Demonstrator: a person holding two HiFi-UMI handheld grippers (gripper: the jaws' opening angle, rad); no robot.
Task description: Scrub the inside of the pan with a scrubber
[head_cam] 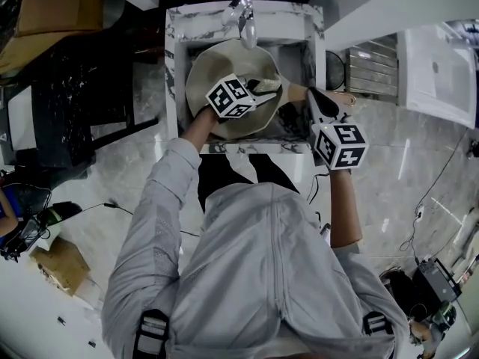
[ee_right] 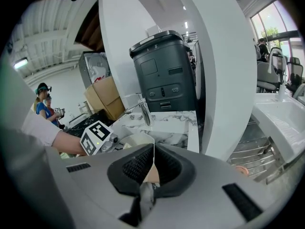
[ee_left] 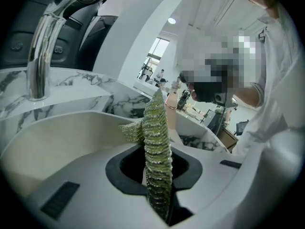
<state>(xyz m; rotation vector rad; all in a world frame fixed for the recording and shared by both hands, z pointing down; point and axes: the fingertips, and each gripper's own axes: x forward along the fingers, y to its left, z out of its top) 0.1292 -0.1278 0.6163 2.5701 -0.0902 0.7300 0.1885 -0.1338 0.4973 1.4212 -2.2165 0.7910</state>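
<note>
Head view, looking steeply down on a marble-edged sink (head_cam: 171, 51) set in a white surface. The pan (head_cam: 213, 62), cream inside, rests in the basin with the faucet (head_cam: 243, 13) at its 12 o'clock and its tan handle (head_cam: 296, 92) pointing toward 3 o'clock. The left gripper (head_cam: 262, 88) enters from about 7 o'clock and lies over the pan's interior. In the left gripper view its fingers (ee_left: 95, 194) are pressed together on the scrubber (ee_left: 157, 142), a green-gold mesh pad standing upright between them, with the pan's pale inner wall (ee_left: 62, 137) curving behind and the faucet (ee_left: 40, 56) at 10 o'clock. The right gripper (head_cam: 313, 103) reaches in from 4 o'clock to the handle. In the right gripper view its fingers (ee_right: 200, 190) are clamped on the handle (ee_right: 151, 173), where it meets the pan's thin rim. Beyond it the left gripper's marker cube (ee_right: 96, 136) sits at 9 o'clock.
</note>
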